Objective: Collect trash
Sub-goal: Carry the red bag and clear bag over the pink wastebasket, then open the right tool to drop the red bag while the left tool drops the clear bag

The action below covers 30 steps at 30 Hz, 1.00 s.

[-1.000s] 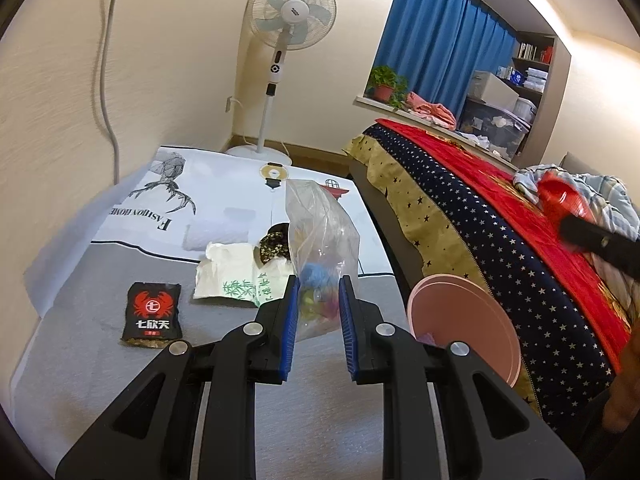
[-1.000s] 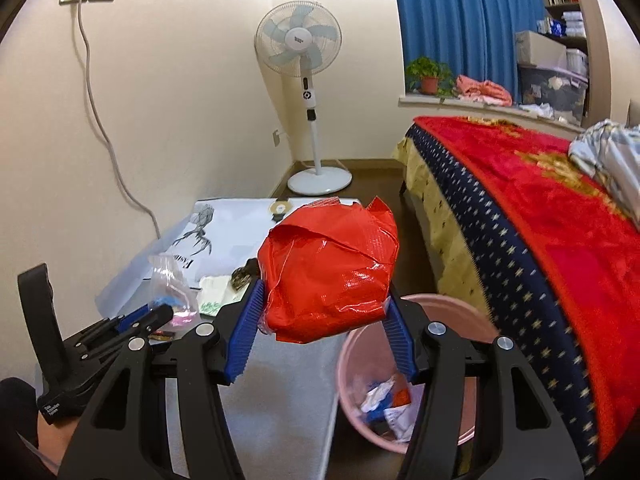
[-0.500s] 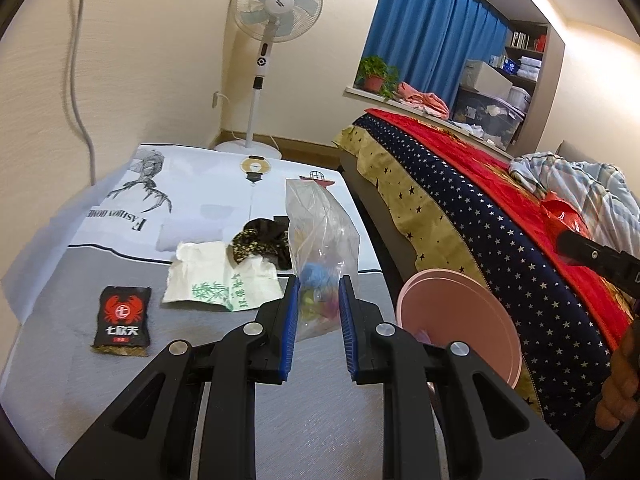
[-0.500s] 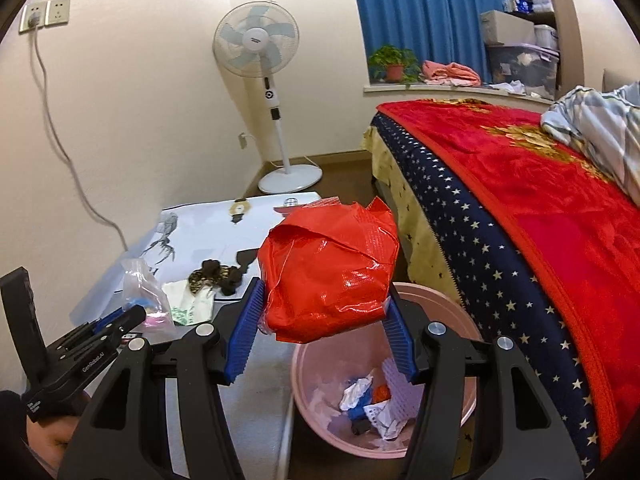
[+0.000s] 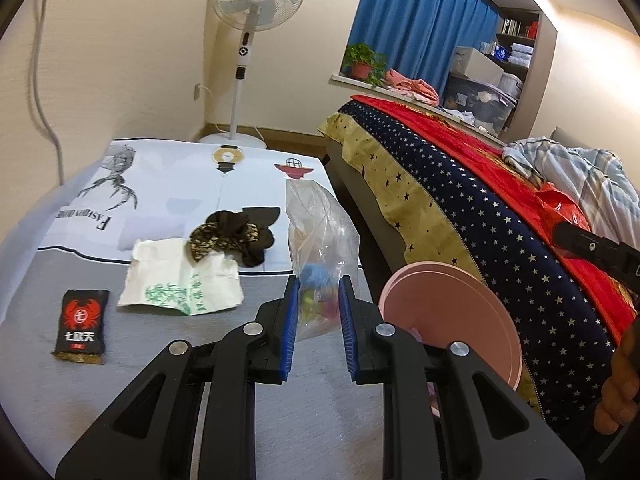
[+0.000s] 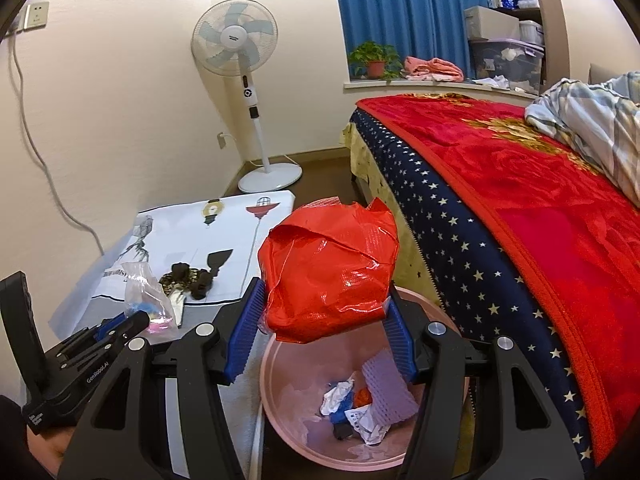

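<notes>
Two grippers are each clamped on a piece of rubbish. On the right, the right gripper (image 6: pixel 324 326) has its blue-padded jaws pressed against the sides of a crumpled red plastic bag (image 6: pixel 330 274), which hangs directly above the open pink bin (image 6: pixel 276 396); paper scraps and wrappers already lie at the bottom of that bin. On the left, the left gripper (image 5: pixel 318 322) pinches the lower part of a clear plastic bag (image 5: pixel 320 248) with coloured bits inside, held upright over the grey table (image 5: pixel 120 384), just beside the bin's rim (image 5: pixel 452 320). On the table lie a black snack packet (image 5: pixel 82 326) with a red crab logo, a white paper wrapper (image 5: pixel 182 284) printed with green leaves, and a dark crumpled wrapper (image 5: pixel 232 236) touching the paper's far edge. Behind stand a white pedestal fan (image 5: pixel 256 4) against the wall and a bed with a red blanket (image 6: pixel 528 184) alongside the bin.
</notes>
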### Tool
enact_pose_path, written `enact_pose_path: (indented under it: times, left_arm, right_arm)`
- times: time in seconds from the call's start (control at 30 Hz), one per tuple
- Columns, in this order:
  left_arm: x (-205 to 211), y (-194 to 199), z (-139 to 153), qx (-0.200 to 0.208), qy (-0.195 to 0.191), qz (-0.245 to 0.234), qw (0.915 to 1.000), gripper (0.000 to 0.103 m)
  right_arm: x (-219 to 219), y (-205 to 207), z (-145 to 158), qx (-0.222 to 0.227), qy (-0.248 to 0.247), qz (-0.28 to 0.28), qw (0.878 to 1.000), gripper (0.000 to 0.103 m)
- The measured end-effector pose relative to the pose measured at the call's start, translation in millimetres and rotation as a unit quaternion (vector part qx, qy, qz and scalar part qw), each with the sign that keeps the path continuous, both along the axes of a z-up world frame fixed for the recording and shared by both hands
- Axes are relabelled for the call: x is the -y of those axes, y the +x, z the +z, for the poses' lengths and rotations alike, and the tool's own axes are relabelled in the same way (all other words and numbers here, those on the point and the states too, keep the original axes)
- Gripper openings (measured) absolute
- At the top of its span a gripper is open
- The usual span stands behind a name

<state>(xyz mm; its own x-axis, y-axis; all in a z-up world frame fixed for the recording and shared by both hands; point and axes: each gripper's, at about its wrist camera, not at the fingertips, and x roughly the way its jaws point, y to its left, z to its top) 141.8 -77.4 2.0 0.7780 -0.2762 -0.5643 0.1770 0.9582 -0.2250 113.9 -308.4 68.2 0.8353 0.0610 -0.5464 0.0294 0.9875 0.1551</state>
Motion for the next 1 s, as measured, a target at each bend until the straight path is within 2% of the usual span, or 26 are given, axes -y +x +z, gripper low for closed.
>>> enact_pose_path:
  times: [1.0]
  left_arm:
    - [80,10,-13,-0.010,-0.003,-0.091,0.9958,0.020]
  right_arm:
    - [37,3,-14,-0.026,-0.004,-0.059,0.998,0.057]
